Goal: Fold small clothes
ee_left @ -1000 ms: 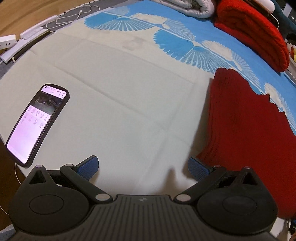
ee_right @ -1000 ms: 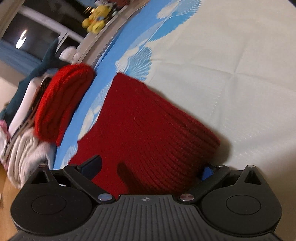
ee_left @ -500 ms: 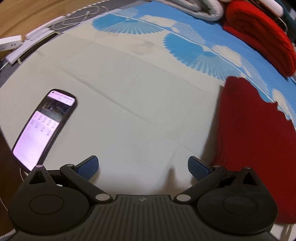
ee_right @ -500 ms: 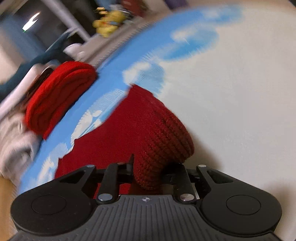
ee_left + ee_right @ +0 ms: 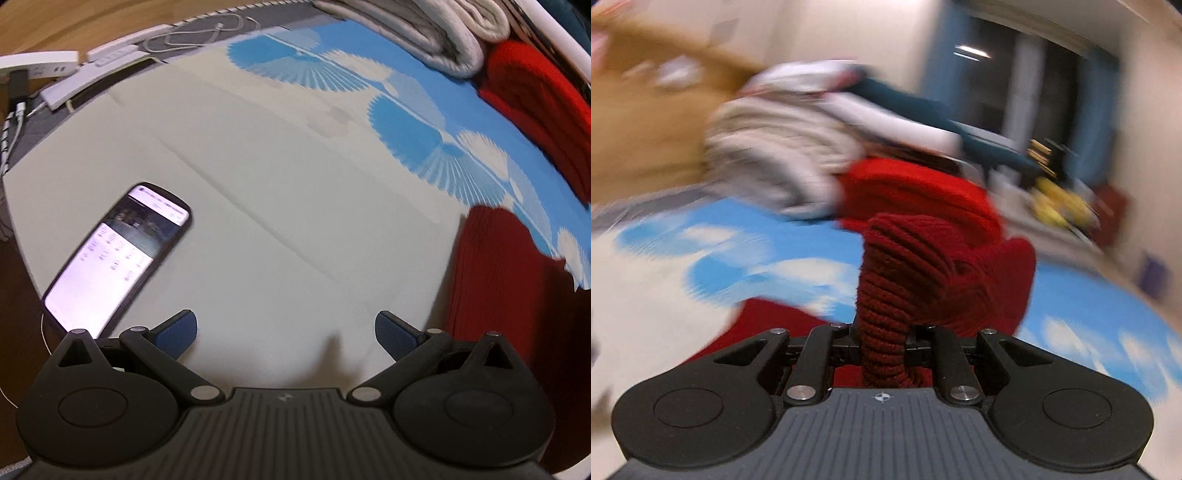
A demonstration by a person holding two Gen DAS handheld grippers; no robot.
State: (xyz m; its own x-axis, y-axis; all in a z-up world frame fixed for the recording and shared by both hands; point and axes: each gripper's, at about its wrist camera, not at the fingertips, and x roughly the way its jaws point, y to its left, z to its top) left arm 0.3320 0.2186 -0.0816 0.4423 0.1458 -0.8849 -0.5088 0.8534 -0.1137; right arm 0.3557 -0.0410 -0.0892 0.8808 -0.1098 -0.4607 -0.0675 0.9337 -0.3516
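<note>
Red knit garment (image 5: 886, 295) bunched and pinched in right gripper (image 5: 882, 341), fingers clamped on fold, rest lying on bed sheet (image 5: 295, 184) at 3 o'clock. Left gripper (image 5: 286, 330) fingers spread, empty, over sheet; phone (image 5: 118, 254) at 9 o'clock

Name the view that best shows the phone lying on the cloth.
The left wrist view: the phone lies with its screen lit, whole apart from its near end behind the left gripper. The right wrist view does not show it.
</note>
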